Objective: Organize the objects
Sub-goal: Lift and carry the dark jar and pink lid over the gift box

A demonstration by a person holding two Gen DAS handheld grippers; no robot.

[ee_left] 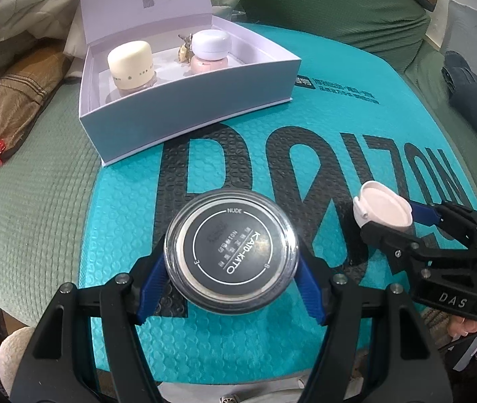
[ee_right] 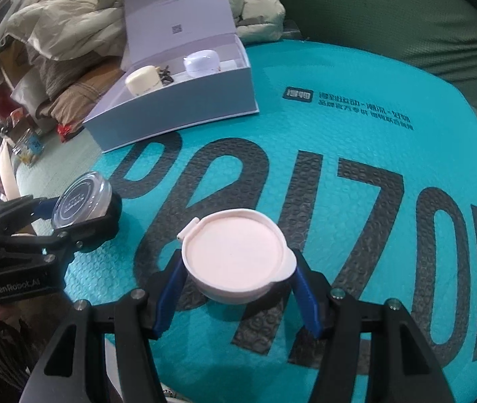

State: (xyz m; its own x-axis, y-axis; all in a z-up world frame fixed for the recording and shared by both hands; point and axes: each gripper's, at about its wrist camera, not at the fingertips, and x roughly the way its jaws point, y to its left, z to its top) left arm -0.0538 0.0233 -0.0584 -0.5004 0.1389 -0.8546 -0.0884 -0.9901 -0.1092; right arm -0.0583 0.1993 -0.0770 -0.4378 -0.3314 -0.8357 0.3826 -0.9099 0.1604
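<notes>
Item 1: powder jar [ee_left: 231, 254], clamped in the left tool [ee_left: 231, 268] above the teal mat [ee_left: 305, 127]. Item 2: pink cup [ee_right: 236, 258], clamped in the right tool [ee_right: 236, 285]. Both were best kept level and lowered upright into the white box [ee_left: 184, 100] beside 2 stored jars.

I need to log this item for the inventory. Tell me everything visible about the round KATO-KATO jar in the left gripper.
The KATO-KATO jar is a low round container with a clear, glossy plastic-looking wall and a black top printed with white rings, "NUDE" and "KATO-KATO". Pale contents show through the wall. The left gripper is shut on its sides with blue fingertips. It sits roughly level above the teal bubble mailer; whether it touches the mailer cannot be told.
</notes>
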